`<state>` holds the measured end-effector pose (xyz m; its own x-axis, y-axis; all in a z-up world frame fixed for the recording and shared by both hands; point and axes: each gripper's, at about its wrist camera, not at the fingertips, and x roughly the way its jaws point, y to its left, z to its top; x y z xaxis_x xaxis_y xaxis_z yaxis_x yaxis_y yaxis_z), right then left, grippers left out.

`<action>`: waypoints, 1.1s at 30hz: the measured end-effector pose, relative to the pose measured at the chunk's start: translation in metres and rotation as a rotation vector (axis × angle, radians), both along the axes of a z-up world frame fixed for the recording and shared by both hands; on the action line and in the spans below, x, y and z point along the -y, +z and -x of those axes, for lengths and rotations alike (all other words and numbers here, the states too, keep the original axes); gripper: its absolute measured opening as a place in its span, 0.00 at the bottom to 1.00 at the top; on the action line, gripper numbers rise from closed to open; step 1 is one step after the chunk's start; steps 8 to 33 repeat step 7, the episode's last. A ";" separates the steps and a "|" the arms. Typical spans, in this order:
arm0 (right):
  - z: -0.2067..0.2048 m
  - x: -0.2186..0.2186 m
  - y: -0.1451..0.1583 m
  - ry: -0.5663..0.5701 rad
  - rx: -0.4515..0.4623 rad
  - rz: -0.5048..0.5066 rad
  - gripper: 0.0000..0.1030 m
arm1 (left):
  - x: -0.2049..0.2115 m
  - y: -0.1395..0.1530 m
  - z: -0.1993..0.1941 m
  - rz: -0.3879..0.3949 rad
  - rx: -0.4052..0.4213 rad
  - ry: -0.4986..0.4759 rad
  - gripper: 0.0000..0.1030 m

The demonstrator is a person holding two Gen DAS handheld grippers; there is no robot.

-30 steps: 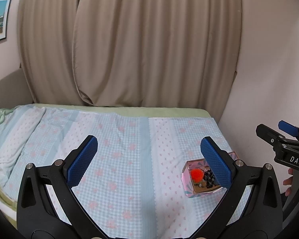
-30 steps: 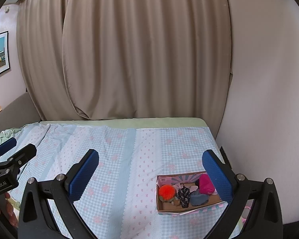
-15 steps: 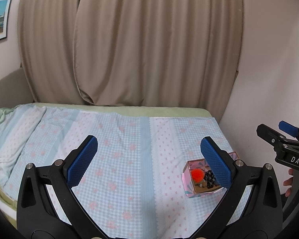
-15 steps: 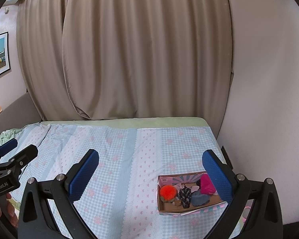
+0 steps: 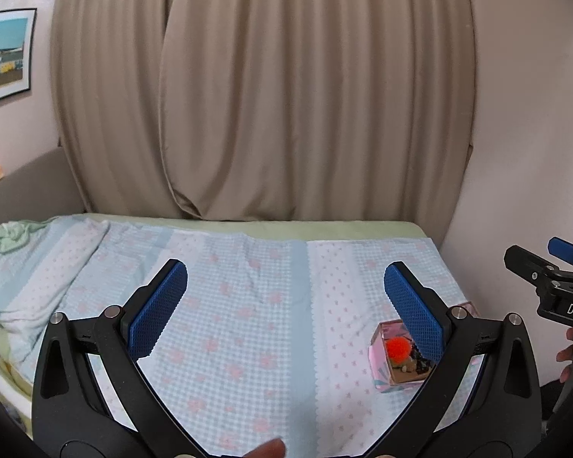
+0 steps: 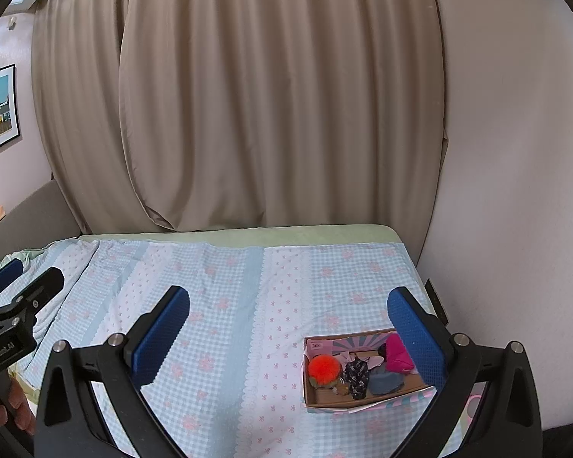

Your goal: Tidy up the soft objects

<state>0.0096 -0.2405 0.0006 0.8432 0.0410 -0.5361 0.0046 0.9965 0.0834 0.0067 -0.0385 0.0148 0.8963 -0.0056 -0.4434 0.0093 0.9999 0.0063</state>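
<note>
A pink and teal cardboard box (image 6: 326,406) (image 5: 378,362) sits on the bed's near right. Inside lie an orange fluffy ball (image 6: 323,368) (image 5: 398,347), a dark patterned cloth (image 6: 356,374), a grey-blue soft piece (image 6: 386,380) and a magenta soft piece (image 6: 398,355). My right gripper (image 6: 288,334) hovers above the bed, open and empty, its right finger covering the box's right end. My left gripper (image 5: 286,307) is open and empty too, left of the box, its right finger hiding part of the box.
The bed wears a light blue checked cover (image 6: 229,305) with pink flowers. Beige curtains (image 6: 279,95) hang behind it. A wall (image 6: 515,191) runs close along the bed's right side. A rumpled green cloth (image 5: 7,236) lies at the far left. A framed picture (image 5: 4,55) hangs left.
Both grippers stay open and nearly still. The left wrist view has tilted slightly upward, so the box sits a little lower in it.
</note>
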 end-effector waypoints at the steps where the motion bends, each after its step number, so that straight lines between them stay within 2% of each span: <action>1: 0.000 0.000 0.000 -0.001 0.001 0.000 1.00 | 0.000 -0.001 0.000 0.005 -0.001 -0.003 1.00; 33: 0.000 0.000 -0.001 -0.001 -0.001 0.000 1.00 | -0.005 -0.003 -0.001 0.014 0.002 -0.002 1.00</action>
